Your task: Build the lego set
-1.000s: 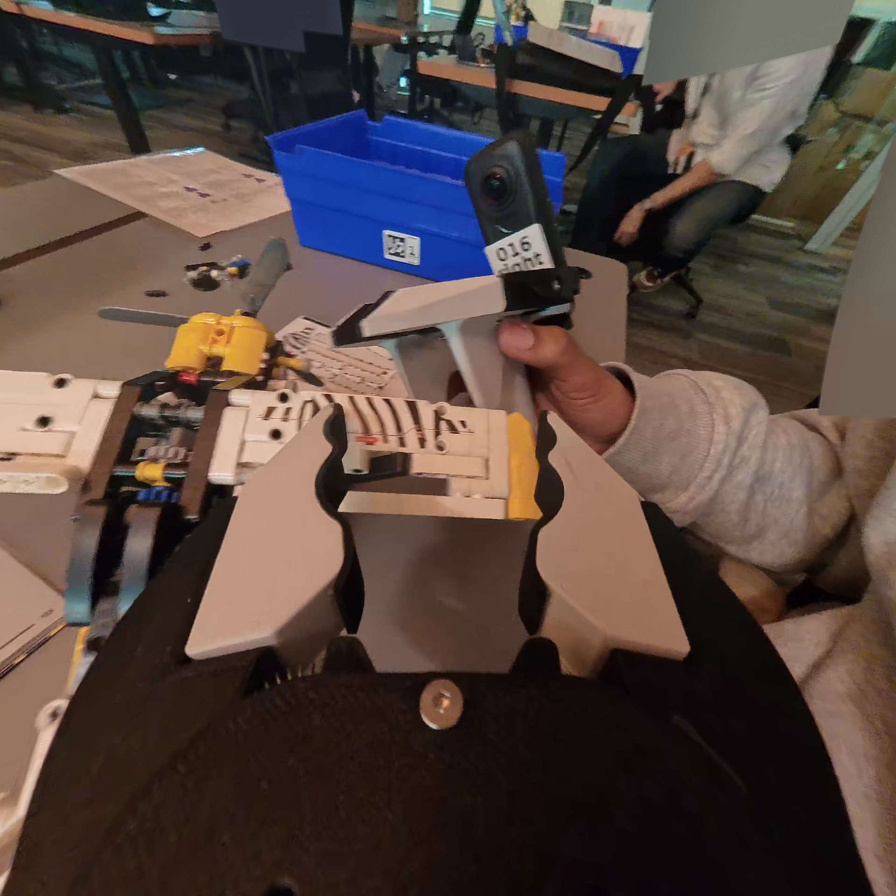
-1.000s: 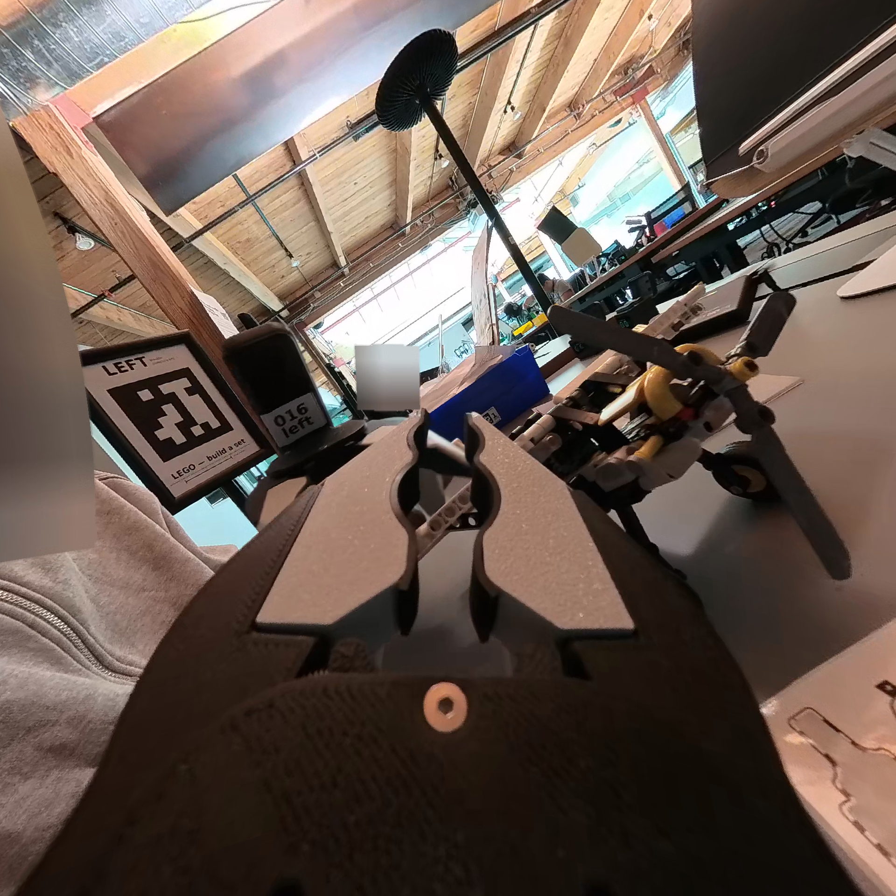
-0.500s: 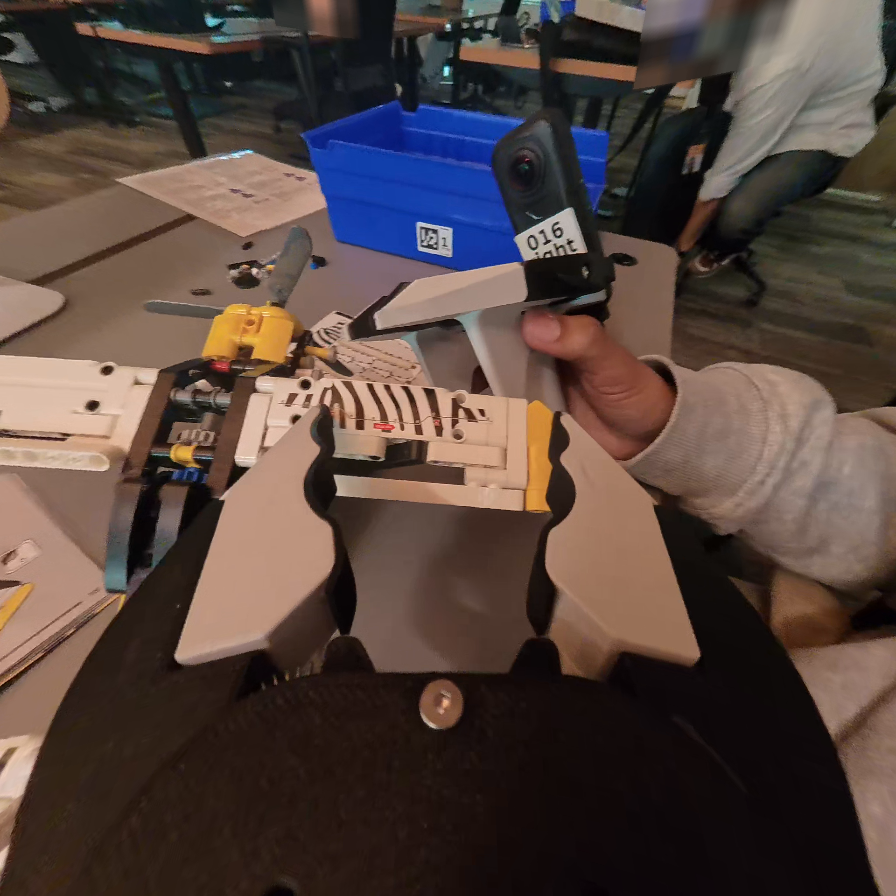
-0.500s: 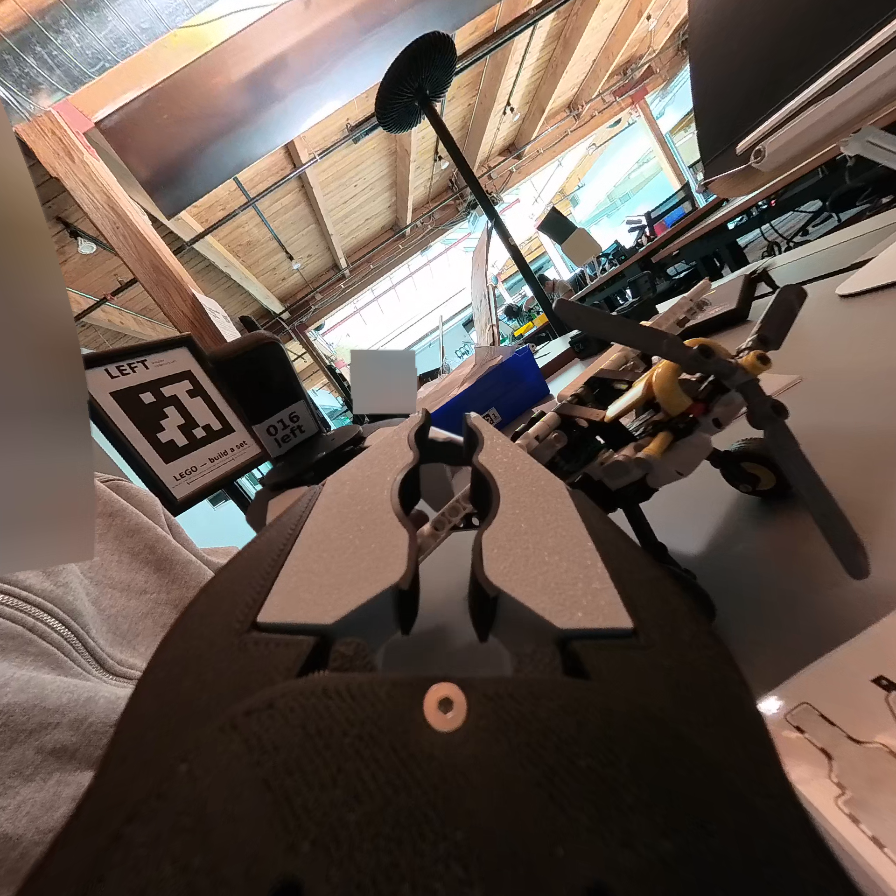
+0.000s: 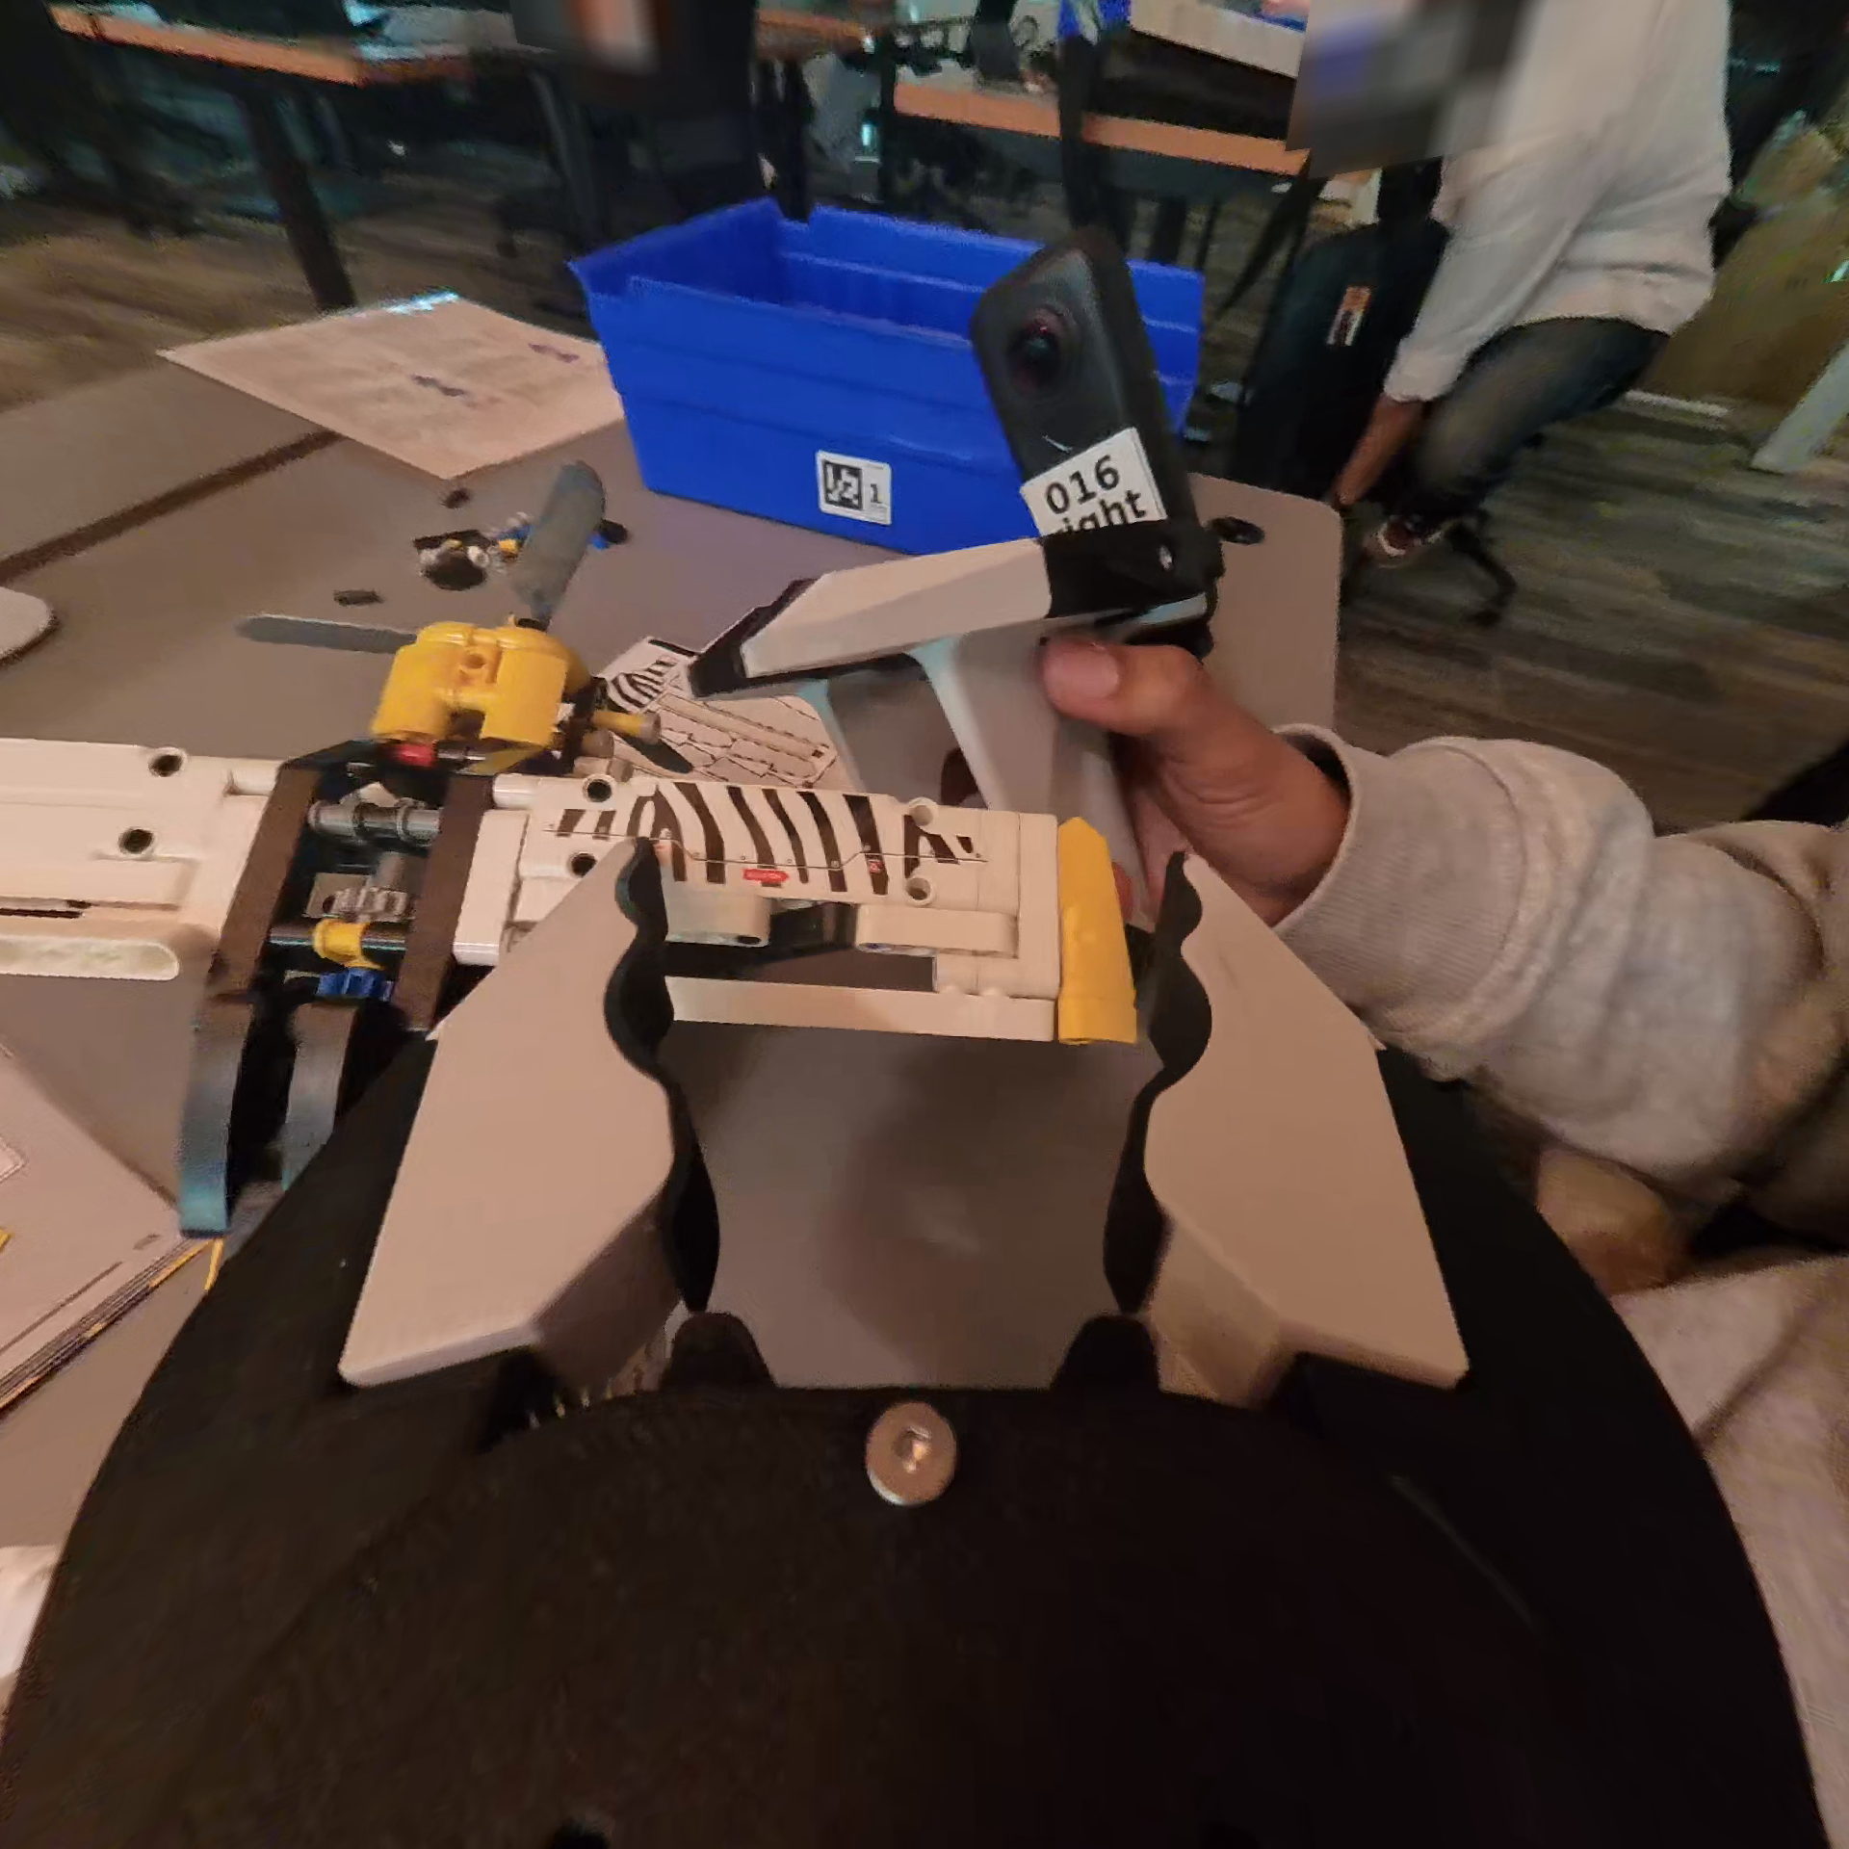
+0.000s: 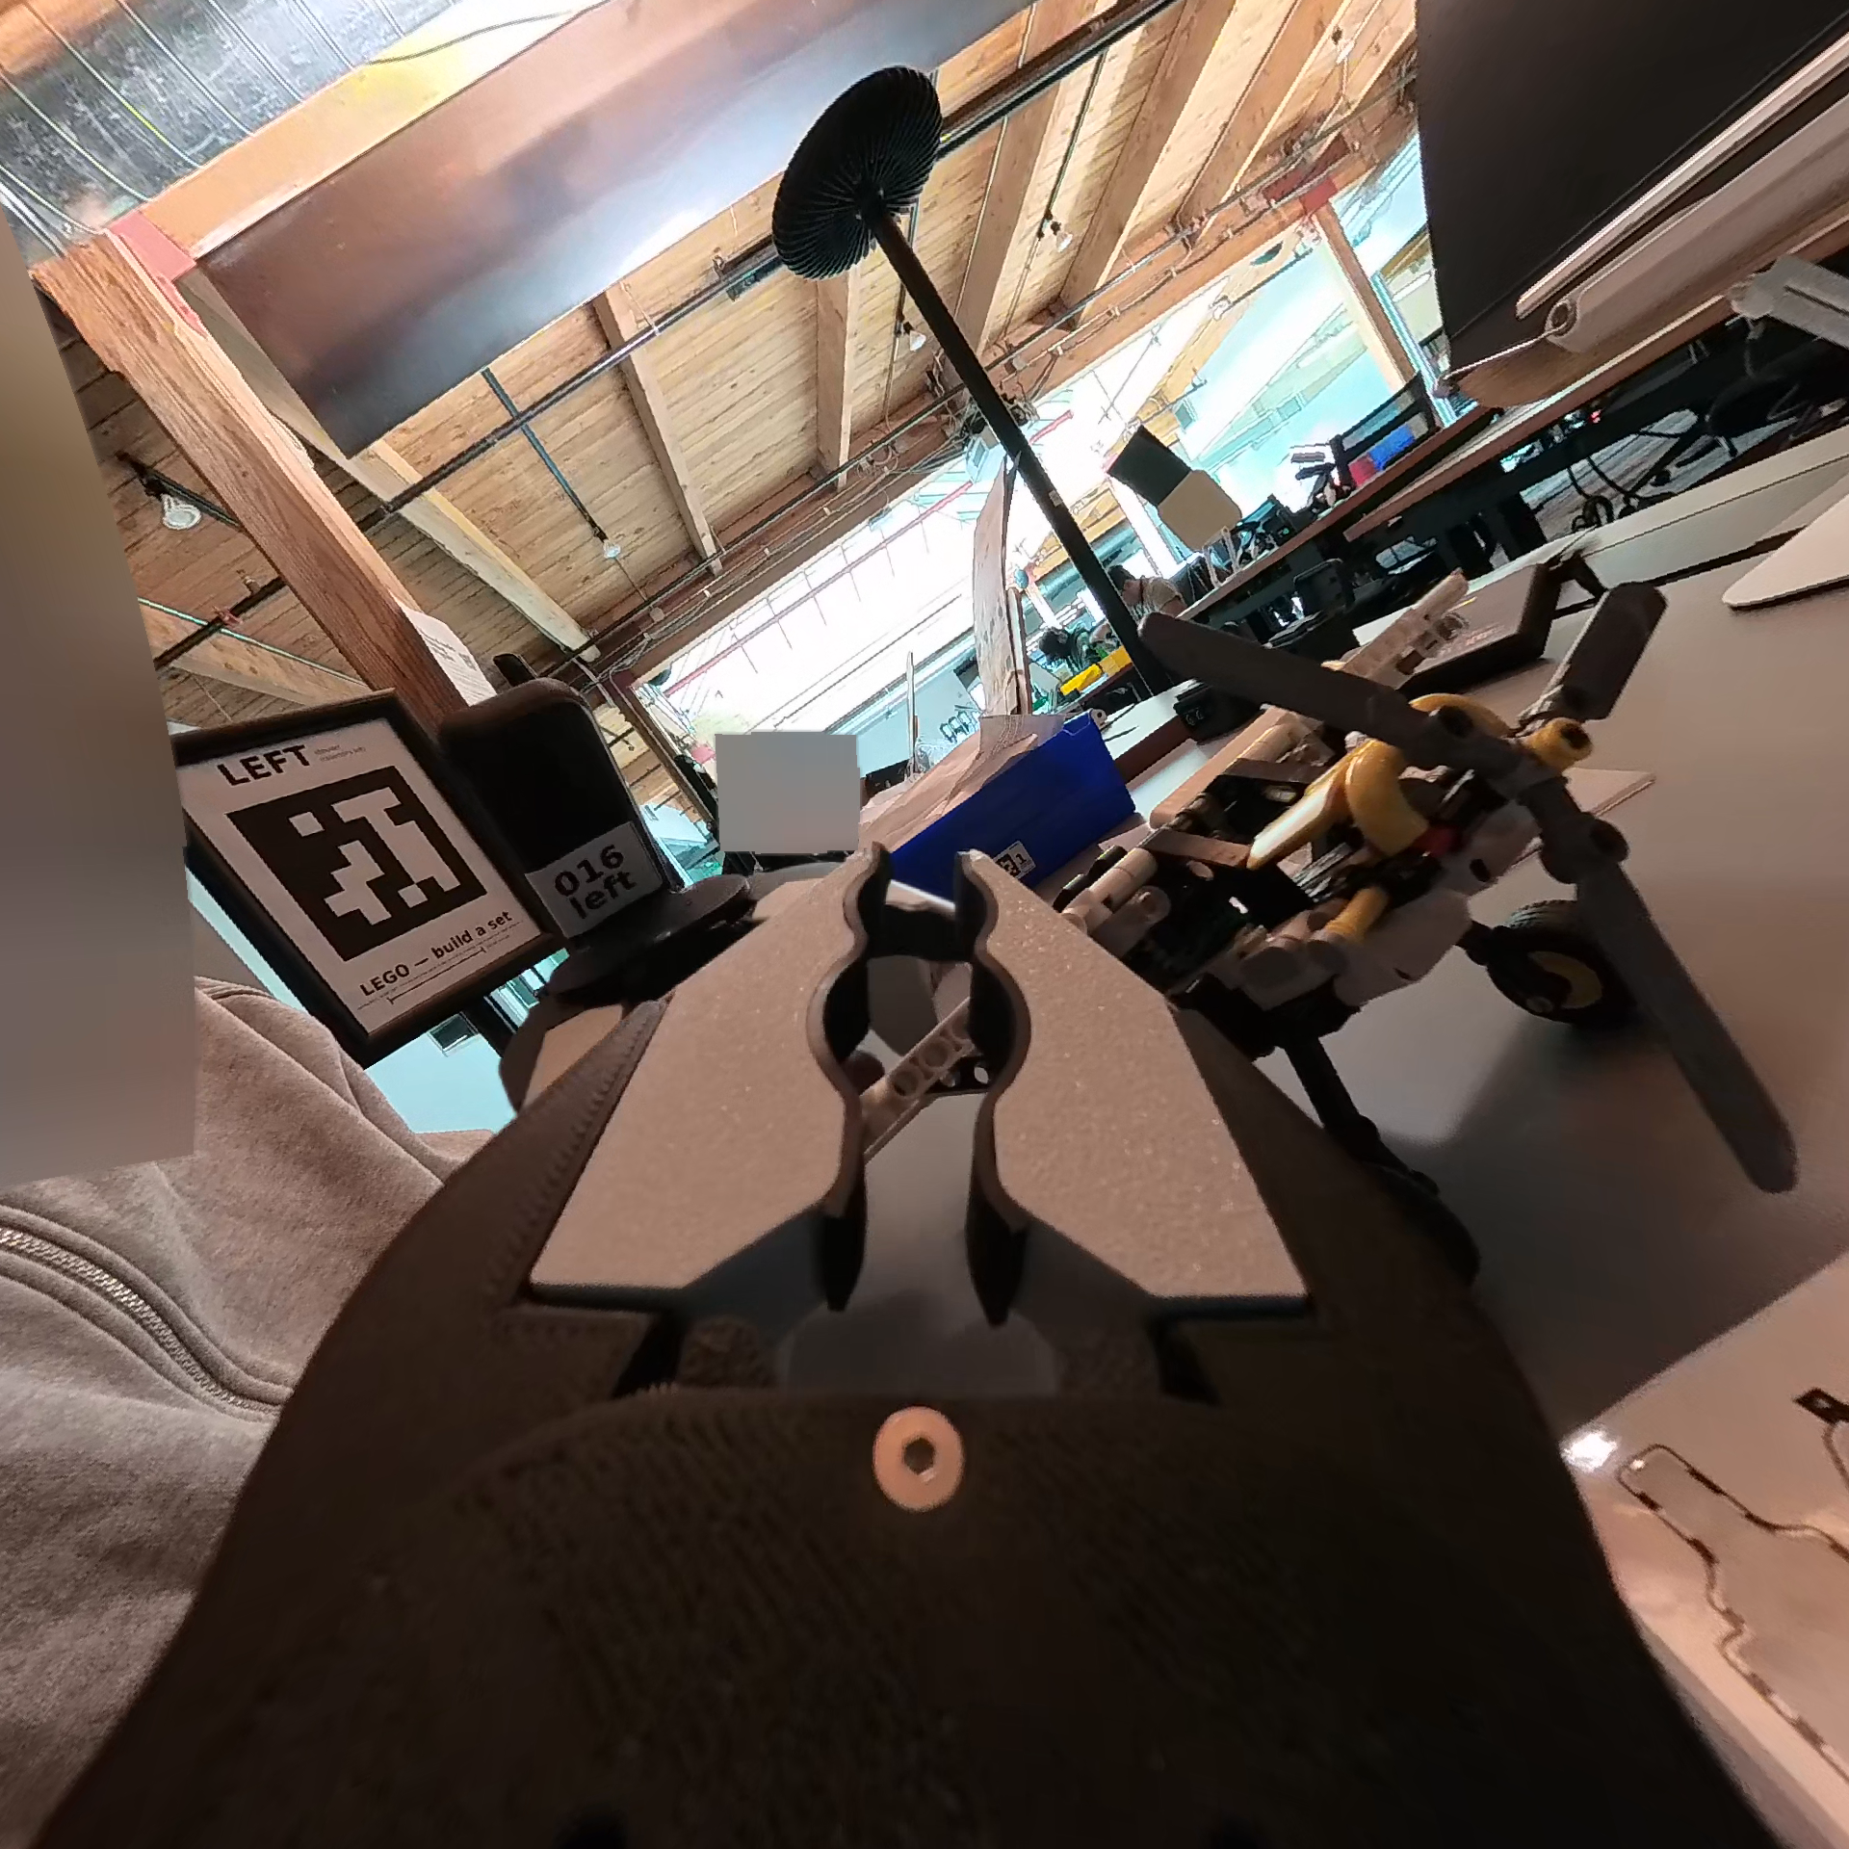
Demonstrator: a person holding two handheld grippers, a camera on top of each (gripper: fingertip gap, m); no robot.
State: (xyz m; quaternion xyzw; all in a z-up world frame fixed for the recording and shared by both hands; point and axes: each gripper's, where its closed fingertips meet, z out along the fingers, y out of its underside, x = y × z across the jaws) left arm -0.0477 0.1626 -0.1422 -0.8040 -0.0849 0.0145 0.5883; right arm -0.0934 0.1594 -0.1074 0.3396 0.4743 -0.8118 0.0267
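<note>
The lego plane [image 5: 470, 690] stands on the grey table, with its zebra-striped white wing [image 5: 800, 830] and yellow wing tip [image 5: 1096, 931] pointing right. My left gripper [image 5: 900, 868] is open wide around the wing. Its left finger overlaps the wing's middle and its right finger stands just clear of the yellow tip. My right gripper [image 5: 725, 665], held by a hand, points left just behind the wing. In the right wrist view the right gripper [image 6: 920, 880] is almost closed. A white holed beam [image 6: 926, 1056] shows through the narrow gap, seemingly farther off. The plane [image 6: 1381, 800] is at its right.
A blue bin [image 5: 800, 350] and a paper sheet [image 5: 400, 380] lie at the back of the table. Small loose parts [image 5: 460, 550] sit beyond the plane's nose. A sticker sheet [image 6: 1751, 1601] and a booklet [image 5: 60, 1281] lie near the front. A person [image 5: 1501, 300] sits behind. The gap from one gripper's tips to the other's is roughly 5 centimetres.
My left gripper's fingers have spread a little wider, and the right finger has come off the yellow wing tip. The propeller has turned slightly. My right gripper has held still.
</note>
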